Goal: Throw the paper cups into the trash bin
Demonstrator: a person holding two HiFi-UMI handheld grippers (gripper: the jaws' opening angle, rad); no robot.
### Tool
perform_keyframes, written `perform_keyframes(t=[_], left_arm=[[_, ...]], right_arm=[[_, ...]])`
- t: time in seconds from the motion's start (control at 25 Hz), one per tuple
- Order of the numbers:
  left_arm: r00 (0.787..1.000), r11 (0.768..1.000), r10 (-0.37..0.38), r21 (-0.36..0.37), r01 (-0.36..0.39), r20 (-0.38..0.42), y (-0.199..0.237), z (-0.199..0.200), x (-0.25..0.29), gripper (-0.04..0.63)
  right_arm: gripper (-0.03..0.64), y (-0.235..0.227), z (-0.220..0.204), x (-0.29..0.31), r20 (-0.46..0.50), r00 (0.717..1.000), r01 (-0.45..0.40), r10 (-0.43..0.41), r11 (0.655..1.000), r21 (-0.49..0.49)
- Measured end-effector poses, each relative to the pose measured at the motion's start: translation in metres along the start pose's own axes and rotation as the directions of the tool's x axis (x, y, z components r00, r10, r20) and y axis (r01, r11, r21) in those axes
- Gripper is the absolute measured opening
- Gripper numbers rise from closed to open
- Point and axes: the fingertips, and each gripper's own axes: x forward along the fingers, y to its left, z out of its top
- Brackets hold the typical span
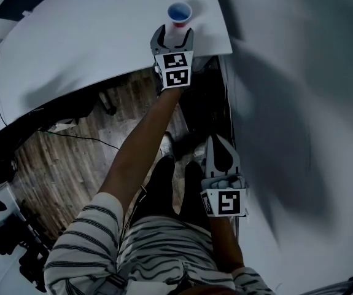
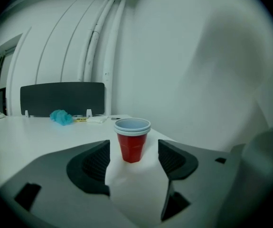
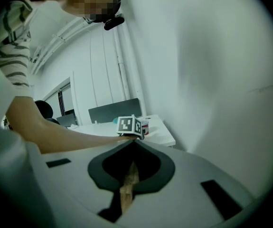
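Right gripper (image 1: pixel 218 145) hangs low, jaws together; outstretched left gripper (image 1: pixel 174 34), jaws apart, faces red cup (image 1: pixel 179 14).

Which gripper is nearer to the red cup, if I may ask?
Left. The left gripper sits just before the red cup, jaws open; the right gripper hangs low, off the table.

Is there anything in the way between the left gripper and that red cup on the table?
Nothing visible. The left gripper's jaws stand apart, and the red cup stands upright just ahead of them, with only bare white table between.
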Motion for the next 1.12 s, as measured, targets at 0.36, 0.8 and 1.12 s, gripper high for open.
perform_keyframes(t=[0.36,0.8,1.12], left_arm=[[1.000,1.000,-0.015,0.017,0.016,-0.024,0.003,-0.001,0.026,0.327],[0.998,0.999,-0.019,-0.047,0.016,-0.057,0.007,0.000,0.043,0.306],[0.998,0.999,-0.017,-0.040,0.015,-0.058,0.007,0.002,0.042,0.267]], right_arm=[[0.018,-0.008,0.003,0.003,-0.008,1.000,0.008,-0.007,1.000,0.013],[0.018,-0.011,0.003,0.003,-0.018,1.000,0.017,-0.017,1.000,0.011],[0.018,-0.014,0.005,-0.003,-0.014,0.999,0.031,-0.031,1.000,0.002]])
